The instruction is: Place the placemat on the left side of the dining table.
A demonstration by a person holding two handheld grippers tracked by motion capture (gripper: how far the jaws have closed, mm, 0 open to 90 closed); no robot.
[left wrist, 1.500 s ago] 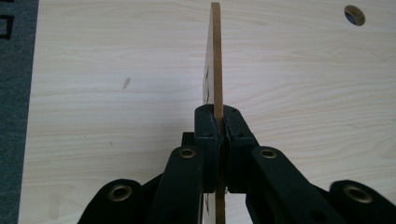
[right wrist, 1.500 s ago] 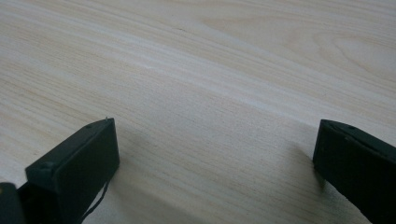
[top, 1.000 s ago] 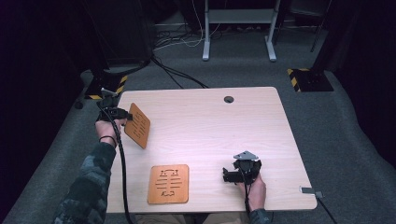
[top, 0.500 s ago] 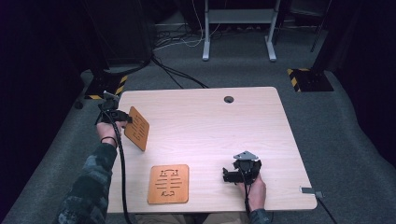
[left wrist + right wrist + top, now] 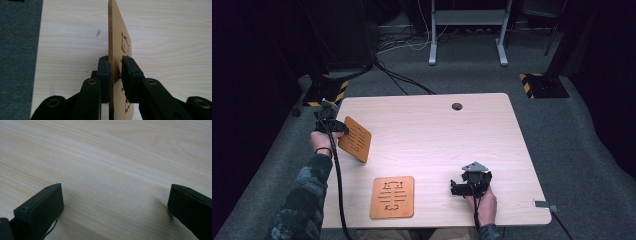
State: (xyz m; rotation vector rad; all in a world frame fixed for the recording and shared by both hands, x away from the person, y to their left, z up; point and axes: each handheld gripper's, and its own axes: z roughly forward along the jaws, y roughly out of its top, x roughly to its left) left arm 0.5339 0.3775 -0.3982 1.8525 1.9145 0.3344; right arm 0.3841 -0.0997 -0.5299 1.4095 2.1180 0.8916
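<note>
**Bright table, dark room**

In the high view the table is evenly lit from above, while the frame's left and right edges sink into near-black. The picture is soft and slightly grainy. In the right gripper view faint shadows lie beside the jaws; the bottom foreground blurs. The left gripper view is sharp mid-frame.

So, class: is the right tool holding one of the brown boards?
No: the right tool has its jaws wide apart over bare table, nothing between them.
</note>
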